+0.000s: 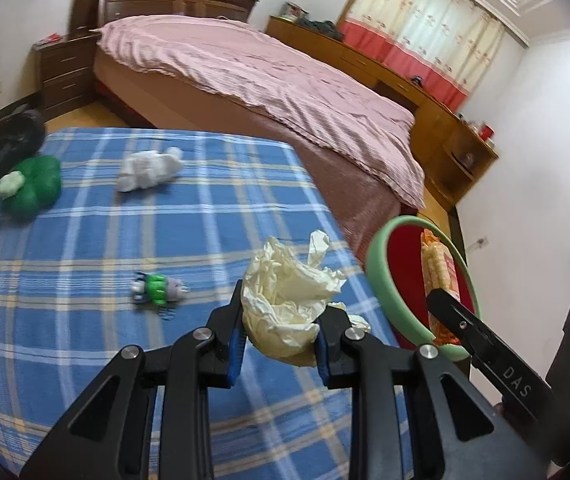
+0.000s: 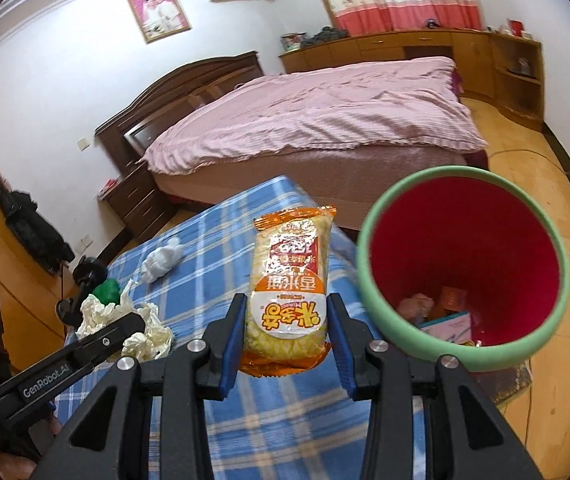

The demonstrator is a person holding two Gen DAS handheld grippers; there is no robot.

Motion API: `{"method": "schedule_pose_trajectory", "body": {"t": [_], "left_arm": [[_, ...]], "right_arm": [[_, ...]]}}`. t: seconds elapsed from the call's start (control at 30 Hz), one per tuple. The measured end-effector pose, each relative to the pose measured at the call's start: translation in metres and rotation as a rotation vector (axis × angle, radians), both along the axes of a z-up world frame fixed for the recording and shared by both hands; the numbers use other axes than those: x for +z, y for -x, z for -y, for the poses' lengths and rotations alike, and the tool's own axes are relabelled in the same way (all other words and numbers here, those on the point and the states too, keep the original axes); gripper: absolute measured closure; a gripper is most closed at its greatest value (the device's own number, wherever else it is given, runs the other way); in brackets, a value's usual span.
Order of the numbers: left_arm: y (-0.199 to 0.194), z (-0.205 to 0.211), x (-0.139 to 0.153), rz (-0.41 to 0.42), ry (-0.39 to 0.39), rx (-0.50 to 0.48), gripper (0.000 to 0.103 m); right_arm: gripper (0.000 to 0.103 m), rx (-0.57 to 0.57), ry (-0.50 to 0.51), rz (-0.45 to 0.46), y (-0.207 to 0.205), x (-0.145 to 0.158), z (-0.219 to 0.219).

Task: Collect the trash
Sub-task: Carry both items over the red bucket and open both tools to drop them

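While the left gripper [image 1: 279, 344] clamps crumpled cream paper [image 1: 289, 300] over the blue plaid cloth [image 1: 85, 280] near its right edge, the right gripper [image 2: 287, 344] grips an orange snack packet [image 2: 289, 280] just beside the green-rimmed red bin [image 2: 365, 264], whose mouth stands open beyond the cloth's corner.

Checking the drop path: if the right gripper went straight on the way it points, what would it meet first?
Probably the blue plaid cloth past the held snack packet; the bin sits right of that line. Depth is unclear.
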State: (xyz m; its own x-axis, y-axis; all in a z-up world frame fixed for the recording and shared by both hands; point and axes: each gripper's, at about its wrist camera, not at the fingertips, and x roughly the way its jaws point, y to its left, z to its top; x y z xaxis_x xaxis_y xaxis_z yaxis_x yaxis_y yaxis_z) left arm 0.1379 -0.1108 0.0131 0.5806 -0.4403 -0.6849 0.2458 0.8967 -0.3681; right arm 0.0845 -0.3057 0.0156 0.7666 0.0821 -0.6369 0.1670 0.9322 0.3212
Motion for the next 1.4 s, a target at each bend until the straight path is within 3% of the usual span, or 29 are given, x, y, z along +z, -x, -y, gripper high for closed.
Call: {"method": "schedule_pose_trajectory", "body": {"t": [0.67,1.0,1.4], "left_arm": [[-0.002,0.117,-0.005,-0.002,-0.044,-0.220,0.075],[-0.009,0.159,-0.016,-0.009,-0.066,-0.287,0.075],[-0.022,0.189,-0.024,-0.007,-0.070,-0.311,0.071]], "right_arm": [[0.061,-0.222,-0.068,-0.024,0.036,-0.024,0.117],[0.060,-0.272,-0.009,-0.026,0.036,-0.031,0.140],[0.056,-0.298,-0.061,-0.034,0.040,-0.045,0.162]]}}
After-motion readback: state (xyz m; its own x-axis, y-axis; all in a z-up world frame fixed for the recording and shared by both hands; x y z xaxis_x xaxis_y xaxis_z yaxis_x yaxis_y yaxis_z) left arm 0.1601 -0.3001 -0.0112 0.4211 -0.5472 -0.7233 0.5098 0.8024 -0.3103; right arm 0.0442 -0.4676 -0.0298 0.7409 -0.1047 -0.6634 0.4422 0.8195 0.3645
